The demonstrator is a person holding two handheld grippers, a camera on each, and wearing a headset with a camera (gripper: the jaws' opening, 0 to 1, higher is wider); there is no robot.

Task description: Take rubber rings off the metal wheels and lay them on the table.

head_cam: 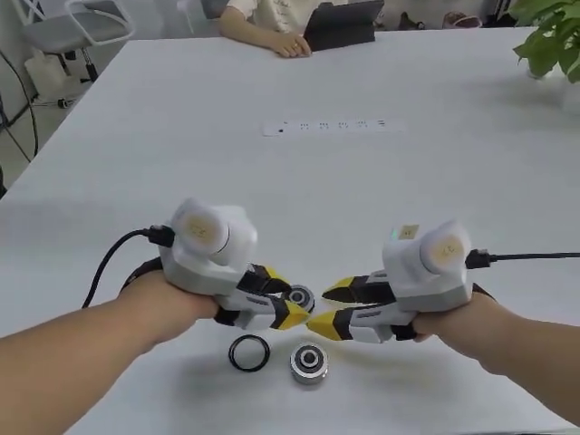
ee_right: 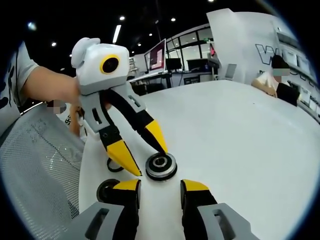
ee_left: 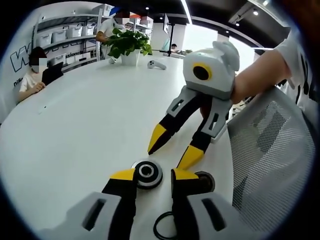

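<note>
Already one ring lay free on the bench beside a wheel; left claw and right claw, both spread and empty, faced each other across a second wheel, seemingly next for stripping.

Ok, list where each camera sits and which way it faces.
Head view: on the headset, looking down at left gripper, right gripper, both forearms.
Left gripper view: on the left gripper, own jaws below, facing the right gripper.
Right gripper view: on the right gripper, own jaws below, facing the left gripper.
Shared: the wheel between them.
</note>
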